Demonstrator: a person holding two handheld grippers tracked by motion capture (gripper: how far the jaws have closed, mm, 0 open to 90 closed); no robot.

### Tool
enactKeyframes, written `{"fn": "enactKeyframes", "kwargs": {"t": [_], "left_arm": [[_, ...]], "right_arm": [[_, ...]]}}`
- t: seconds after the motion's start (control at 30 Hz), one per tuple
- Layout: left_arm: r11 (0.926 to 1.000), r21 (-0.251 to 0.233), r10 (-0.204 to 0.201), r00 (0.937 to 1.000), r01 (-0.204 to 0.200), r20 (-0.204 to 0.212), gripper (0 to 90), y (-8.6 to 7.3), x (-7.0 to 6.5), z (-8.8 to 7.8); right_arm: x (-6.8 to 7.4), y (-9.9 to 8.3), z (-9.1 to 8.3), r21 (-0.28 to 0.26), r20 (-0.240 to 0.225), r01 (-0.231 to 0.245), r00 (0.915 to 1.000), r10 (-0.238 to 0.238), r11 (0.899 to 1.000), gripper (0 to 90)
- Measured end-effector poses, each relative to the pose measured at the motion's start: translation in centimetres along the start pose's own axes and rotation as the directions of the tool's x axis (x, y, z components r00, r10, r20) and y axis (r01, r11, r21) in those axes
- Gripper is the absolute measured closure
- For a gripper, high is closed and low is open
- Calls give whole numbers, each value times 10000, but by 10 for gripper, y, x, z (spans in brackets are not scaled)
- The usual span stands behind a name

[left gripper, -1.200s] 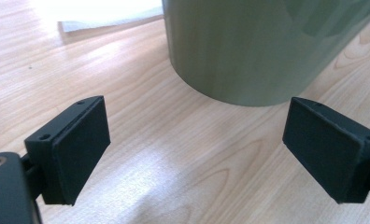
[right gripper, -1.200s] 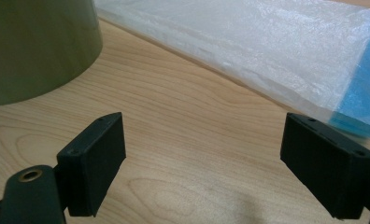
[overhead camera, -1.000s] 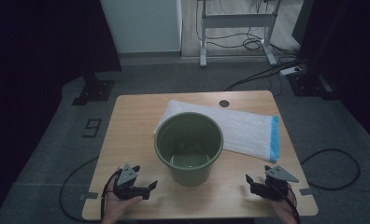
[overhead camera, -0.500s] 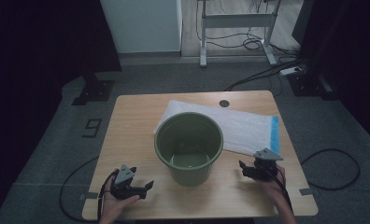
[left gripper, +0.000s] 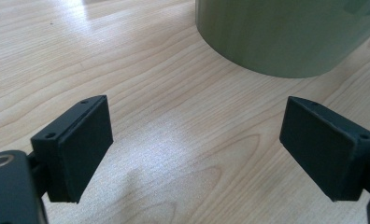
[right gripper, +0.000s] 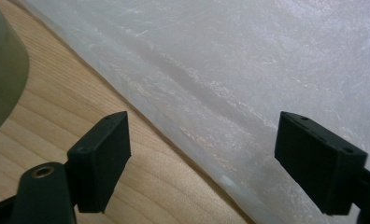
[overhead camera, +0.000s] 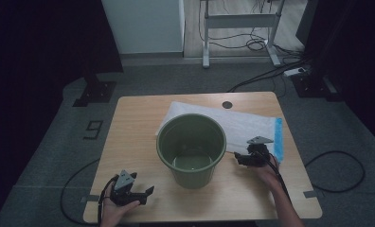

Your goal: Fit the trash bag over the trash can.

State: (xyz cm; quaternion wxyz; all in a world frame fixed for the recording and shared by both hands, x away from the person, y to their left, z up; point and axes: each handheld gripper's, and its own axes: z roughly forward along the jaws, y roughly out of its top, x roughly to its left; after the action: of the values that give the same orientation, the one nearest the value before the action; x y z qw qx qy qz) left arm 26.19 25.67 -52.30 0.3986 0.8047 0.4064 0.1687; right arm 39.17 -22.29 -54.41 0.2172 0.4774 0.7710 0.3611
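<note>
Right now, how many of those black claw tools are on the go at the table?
2. The left gripper is at the near left corner; the right gripper is right of the green bucket, at the white bag's edge.

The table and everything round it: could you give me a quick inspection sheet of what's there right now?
Surface: wooden table, round dark spot near its far edge.
Job's things: green bucket upright mid-table; white plastic bag with a blue edge lying flat behind it.
Clutter: nothing seen.
Grippers: left gripper open near the front edge; right gripper open over the bag's near edge, its jaws just closing slightly, nothing pinched.
Cables: one trails from each gripper; more on the floor.
Surroundings: grey floor, metal desk frame, dark stands.
</note>
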Motion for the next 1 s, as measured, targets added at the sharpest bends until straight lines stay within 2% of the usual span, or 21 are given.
{"fn": "enactKeyframes", "kwargs": {"t": [0.13, 0.2, 0.27, 0.37, 0.43, 0.5, 0.57, 0.67, 0.77, 0.93, 1.0], "left_arm": [[9999, -78, -66, 10000, 66, -29, 99, 0, 2, 0], [9994, -353, 28, 9997, -36, -229, 130, 1, 1, -2], [9981, -610, -26, 9998, 15, -183, 137, 3, 1, -4], [9978, -656, -72, 9999, 63, -146, 137, 5, 1, -2], [9983, -541, -214, 9992, 196, -347, 121, 5, 2, 0], [9980, -547, -329, 9992, 315, -236, 120, 5, 3, 0], [9980, -548, -328, 9991, 314, -253, 119, 6, 3, -1], [9979, -551, -341, 9990, 326, -279, 120, 5, 3, -3], [9979, -527, -392, 9988, 377, -279, 120, 4, 4, -3], [9987, -379, -351, 9991, 342, -229, 120, 5, 1, -1], [9990, -322, -331, 9993, 325, -179, 120, 5, 0, 1]], "right_arm": [[2, 0, 4, 176, 241, 82, 9997, -86, 9998, 253], [1, -1, 6, 223, 562, 134, 9983, -147, 9997, 314], [-2, -2, 7, 258, 441, -15, 9990, 3, 9997, 382], [-6, -3, 5, 212, 420, -286, 9987, 277, 9994, 542], [-8, -4, 2, 250, 483, -373, 9982, 361, 9990, 673], [-10, -6, -1, 299, 543, -558, 9971, 541, 9980, 787], [-12, -11, -6, 280, 573, -631, 9965, 614, 9976, 855], [-14, -22, -20, 154, 842, -862, 9929, 846, 9962, 886], [-13, -37, -41, -128, 744, -1133, 9907, 1140, 9935, 887], [-9, -69, -78, -211, 1102, -772, 9908, 790, 9968, 887], [-12, -80, -91, -168, 1120, -962, 9889, 975, 9952, 886]]}}
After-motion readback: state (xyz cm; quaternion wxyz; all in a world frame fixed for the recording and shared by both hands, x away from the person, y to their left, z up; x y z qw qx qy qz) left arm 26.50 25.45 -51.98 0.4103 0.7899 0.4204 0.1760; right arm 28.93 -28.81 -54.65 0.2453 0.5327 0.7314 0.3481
